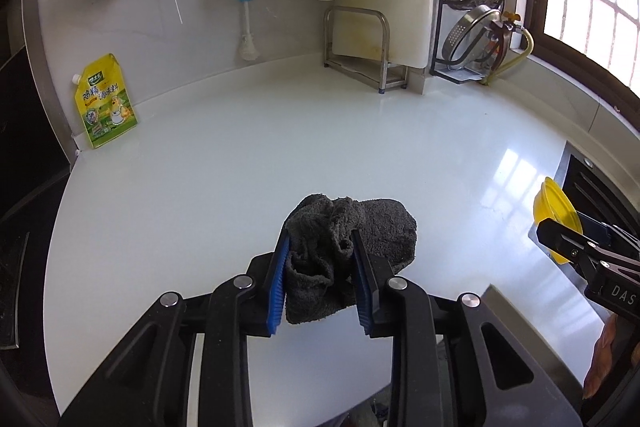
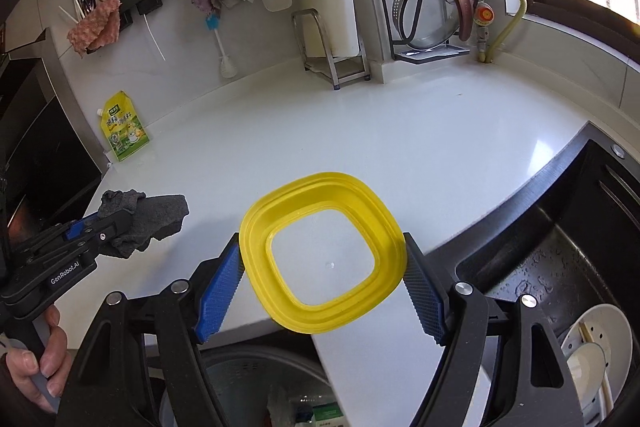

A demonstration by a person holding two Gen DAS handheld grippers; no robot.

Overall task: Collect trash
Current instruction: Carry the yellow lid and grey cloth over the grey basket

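- A crumpled dark grey rag (image 1: 344,247) is clamped between the blue pads of the left tool (image 1: 320,259), held above the white counter (image 1: 240,155).
- A yellow square plastic rim (image 2: 322,251), open in the middle, is gripped at its two sides by the widely spread right tool (image 2: 324,287), above the counter's front edge.
- A trash bin (image 2: 256,387) is seen below the right tool, under the counter edge.
- A black sink (image 2: 560,267) with white dishes lies to the right.
- A yellow seasoning pouch (image 1: 105,101) leans against the back wall, well apart from both tools.
- A hand (image 2: 36,359) is seen holding the left tool's handle.
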